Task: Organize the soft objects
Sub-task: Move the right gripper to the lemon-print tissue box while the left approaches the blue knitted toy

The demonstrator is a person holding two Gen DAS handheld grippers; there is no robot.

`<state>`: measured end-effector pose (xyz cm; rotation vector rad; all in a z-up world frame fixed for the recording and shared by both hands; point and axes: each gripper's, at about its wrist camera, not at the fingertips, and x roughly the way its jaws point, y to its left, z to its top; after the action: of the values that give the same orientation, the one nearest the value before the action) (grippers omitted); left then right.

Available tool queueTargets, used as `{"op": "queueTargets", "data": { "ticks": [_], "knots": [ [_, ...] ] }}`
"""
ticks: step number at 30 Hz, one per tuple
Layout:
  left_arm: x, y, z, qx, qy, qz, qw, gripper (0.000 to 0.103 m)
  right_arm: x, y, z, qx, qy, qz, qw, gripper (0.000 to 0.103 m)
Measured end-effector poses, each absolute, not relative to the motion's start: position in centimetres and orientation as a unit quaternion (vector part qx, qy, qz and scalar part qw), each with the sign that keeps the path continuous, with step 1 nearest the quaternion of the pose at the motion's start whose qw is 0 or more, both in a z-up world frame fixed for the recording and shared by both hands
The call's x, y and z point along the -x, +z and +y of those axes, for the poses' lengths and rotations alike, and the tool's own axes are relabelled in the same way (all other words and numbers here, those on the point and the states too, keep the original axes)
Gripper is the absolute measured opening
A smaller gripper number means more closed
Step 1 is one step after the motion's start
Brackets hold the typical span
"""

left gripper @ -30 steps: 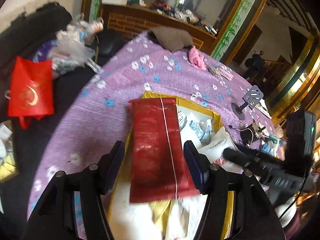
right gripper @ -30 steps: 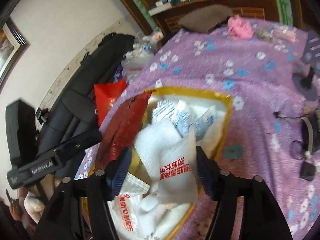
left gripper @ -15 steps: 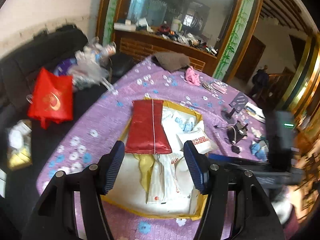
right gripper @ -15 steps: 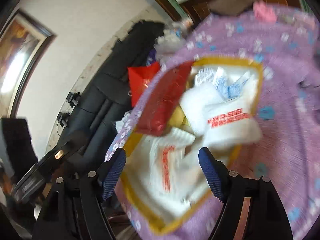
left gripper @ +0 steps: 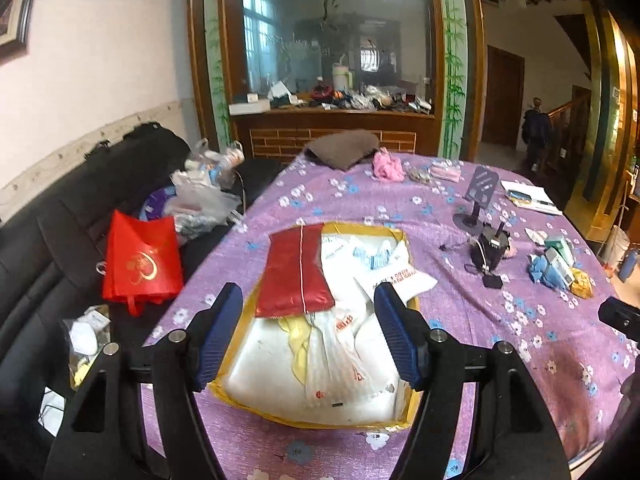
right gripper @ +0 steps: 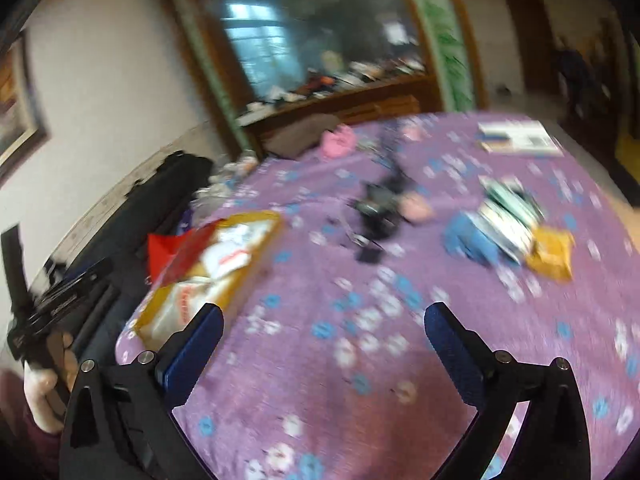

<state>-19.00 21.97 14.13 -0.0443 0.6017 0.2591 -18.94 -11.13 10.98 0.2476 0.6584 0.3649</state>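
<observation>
A yellow-rimmed box (left gripper: 406,240) on the purple flowered tablecloth (left gripper: 352,200) holds white plastic bags (left gripper: 340,344) and a red foil pouch (left gripper: 296,276) lying on top at its left. My left gripper (left gripper: 310,312) is open and empty, raised above the box's near half. My right gripper (right gripper: 322,334) is open and empty over bare cloth right of the box (right gripper: 256,256). Blue, striped and yellow soft items (right gripper: 512,228) lie ahead of it; they also show in the left wrist view (left gripper: 556,268). The right wrist view is blurred.
A pink cloth (left gripper: 386,166) and a brown cloth (left gripper: 340,152) lie at the table's far end. A black device (left gripper: 490,248) and a phone stand (left gripper: 480,196) sit right of the box. A black sofa (left gripper: 60,232) with a red bag (left gripper: 140,260) is to the left.
Both grippers have pulled back and up from the box. The red pouch now lies in the box. The right gripper has swung right over the bare cloth.
</observation>
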Motion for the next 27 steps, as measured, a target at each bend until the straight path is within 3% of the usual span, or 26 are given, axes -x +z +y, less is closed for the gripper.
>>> {"op": "queueTargets", "data": {
  "ticks": [14, 21, 27],
  "knots": [
    [13.1, 10.0, 27.0, 0.057, 0.096, 0.352, 0.930, 0.068, 11.3, 9.4, -7.9, -0.113, 0.095, 0.371, 0.917, 0.102],
    [11.1, 12.0, 26.5, 0.075, -0.019, 0.318, 0.945, 0.068, 9.8, 9.6, -11.4, -0.126, -0.017, 0.366, 0.922, 0.101],
    [9.7, 12.8, 22.9, 0.052, -0.088, 0.299, 0.949, 0.068, 8.9, 10.1, -13.0, -0.069, -0.117, 0.365, 0.921, 0.102]
  ]
}}
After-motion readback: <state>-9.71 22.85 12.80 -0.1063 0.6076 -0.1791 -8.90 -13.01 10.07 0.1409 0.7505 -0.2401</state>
